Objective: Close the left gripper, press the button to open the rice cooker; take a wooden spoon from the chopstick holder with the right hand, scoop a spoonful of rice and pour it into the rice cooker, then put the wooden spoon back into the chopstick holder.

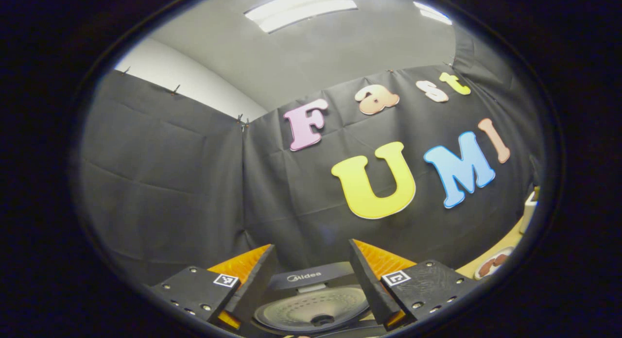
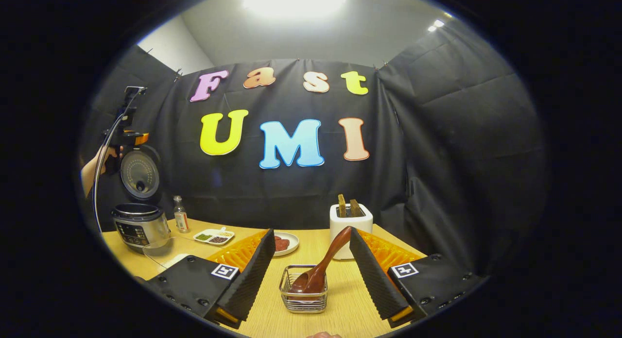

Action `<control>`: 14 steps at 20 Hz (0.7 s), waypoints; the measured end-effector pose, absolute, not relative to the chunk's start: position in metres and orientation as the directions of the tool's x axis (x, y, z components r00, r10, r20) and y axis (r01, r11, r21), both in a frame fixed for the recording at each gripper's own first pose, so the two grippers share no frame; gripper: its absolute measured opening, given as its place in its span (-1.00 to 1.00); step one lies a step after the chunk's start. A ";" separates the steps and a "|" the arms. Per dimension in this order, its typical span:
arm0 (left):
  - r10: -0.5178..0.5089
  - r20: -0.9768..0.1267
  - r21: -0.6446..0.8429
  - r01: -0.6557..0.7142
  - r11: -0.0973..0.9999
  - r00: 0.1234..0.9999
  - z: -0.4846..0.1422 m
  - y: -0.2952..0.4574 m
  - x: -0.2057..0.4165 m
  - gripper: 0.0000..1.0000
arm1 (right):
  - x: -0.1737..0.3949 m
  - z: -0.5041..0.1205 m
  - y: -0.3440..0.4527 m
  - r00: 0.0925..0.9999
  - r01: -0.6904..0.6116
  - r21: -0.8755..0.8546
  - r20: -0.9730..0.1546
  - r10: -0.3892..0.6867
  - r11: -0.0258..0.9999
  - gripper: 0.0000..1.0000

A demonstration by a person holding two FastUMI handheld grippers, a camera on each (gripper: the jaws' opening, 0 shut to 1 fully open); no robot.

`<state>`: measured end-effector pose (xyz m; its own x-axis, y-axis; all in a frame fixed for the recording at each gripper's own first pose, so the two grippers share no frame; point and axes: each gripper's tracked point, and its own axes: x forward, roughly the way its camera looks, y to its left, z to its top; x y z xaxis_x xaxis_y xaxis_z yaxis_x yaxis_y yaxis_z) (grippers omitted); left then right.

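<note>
Black cloth behind the bench — rice cooker at its far left, lid up, wooden spoon leaning in the chopstick holder between the wide-open right tool — left tool open too.

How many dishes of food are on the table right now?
2. A divided white dish with green and dark fillings sits near the bottle, right of the rice cooker. A round plate with something red lies behind the wire holder. Others may be hidden.
</note>
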<state>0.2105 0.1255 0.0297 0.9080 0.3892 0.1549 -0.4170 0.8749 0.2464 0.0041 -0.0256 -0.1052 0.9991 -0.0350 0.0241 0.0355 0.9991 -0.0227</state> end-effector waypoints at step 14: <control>0.398 -0.012 0.141 -0.393 0.909 0.917 -0.012 0.144 0.236 0.87 | -0.010 -0.131 -0.012 1.000 0.025 -0.031 -0.010 -0.025 0.999 0.96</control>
